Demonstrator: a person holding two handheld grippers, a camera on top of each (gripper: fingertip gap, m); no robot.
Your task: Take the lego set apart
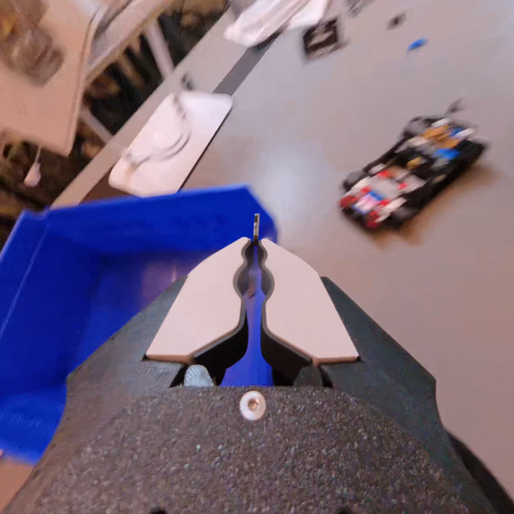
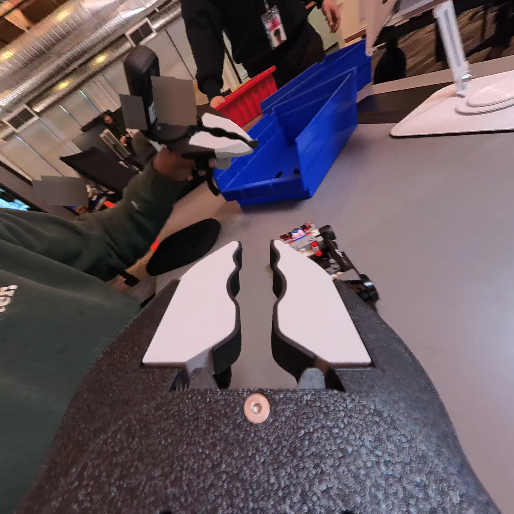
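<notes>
The lego set, a black car with red, white and blue parts (image 1: 411,172), lies on the grey table; it also shows in the right wrist view (image 2: 325,250). My left gripper (image 1: 255,241) is shut on a small thin grey lego piece (image 1: 256,226) and holds it over the blue bin (image 1: 116,264). From the right wrist view the left gripper (image 2: 251,144) hangs above the bin's near end (image 2: 292,155). My right gripper (image 2: 256,244) is open and empty just left of the car, low over the table.
A white monitor base (image 1: 172,144) stands behind the bin, also in the right wrist view (image 2: 456,111). A red bin (image 2: 250,94) and a standing person in black (image 2: 250,33) are beyond the blue bin. A black pad (image 2: 183,244) lies at the table's left edge. The grippers' ends are close to 25 centimeters from one another.
</notes>
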